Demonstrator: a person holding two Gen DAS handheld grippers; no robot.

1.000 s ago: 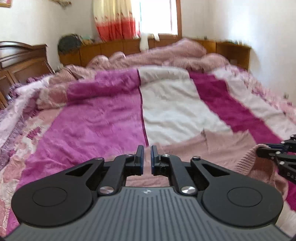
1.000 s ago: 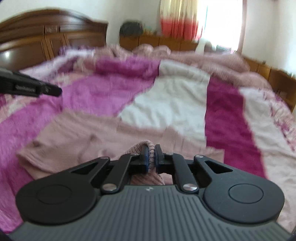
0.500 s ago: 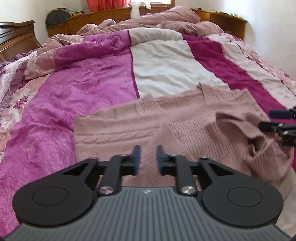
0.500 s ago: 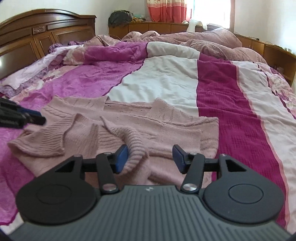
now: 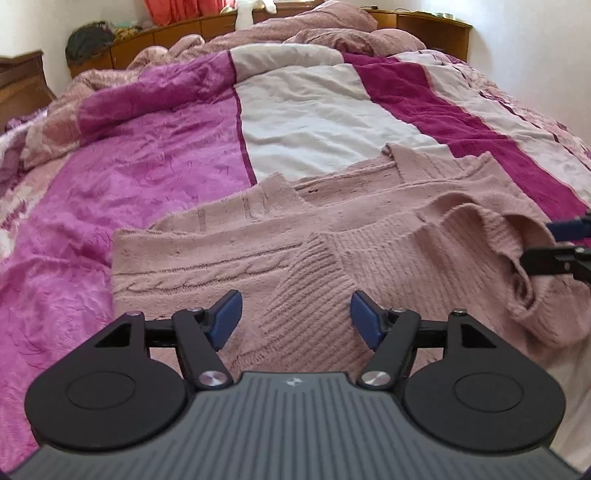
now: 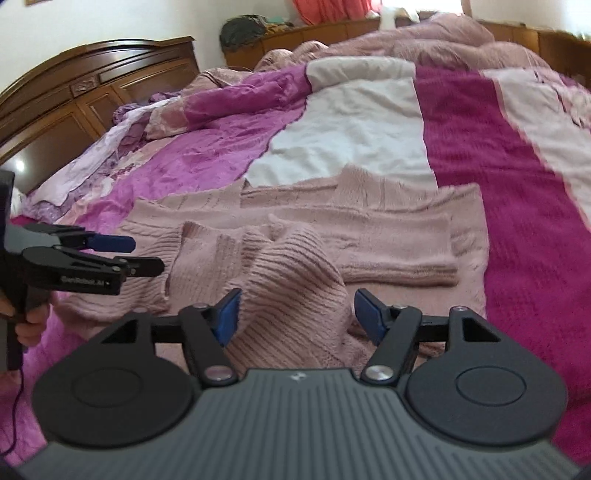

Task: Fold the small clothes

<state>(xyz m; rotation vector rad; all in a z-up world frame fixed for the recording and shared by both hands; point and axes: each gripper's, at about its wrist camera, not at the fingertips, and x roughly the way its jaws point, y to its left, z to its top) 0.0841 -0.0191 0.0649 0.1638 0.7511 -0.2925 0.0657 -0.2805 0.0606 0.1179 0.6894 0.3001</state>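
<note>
A dusty-pink knitted sweater (image 5: 258,240) (image 6: 369,221) lies spread across the striped bedspread, its near edge folded over in loose humps. My left gripper (image 5: 295,317) hovers over the sweater's near left part with its jaws opening, and the blue pads do not press on the knit. My right gripper (image 6: 297,314) is over a raised ribbed fold (image 6: 291,266); its jaws are opening too, and the fold sits between the pads without being pinched. The left gripper (image 6: 140,254) also shows at the left of the right wrist view.
The bedspread (image 5: 147,177) has magenta, white and dark-pink stripes. A bunched pink quilt (image 5: 314,33) lies at the far end. A dark wooden headboard (image 6: 92,92) stands on the left, and low wooden cabinets (image 5: 166,33) line the far wall.
Both grippers went from shut to open and let go of the sweater. Both dropped lower toward the bed, so the sweater now fills the foreground and lies on the bedspread.
</note>
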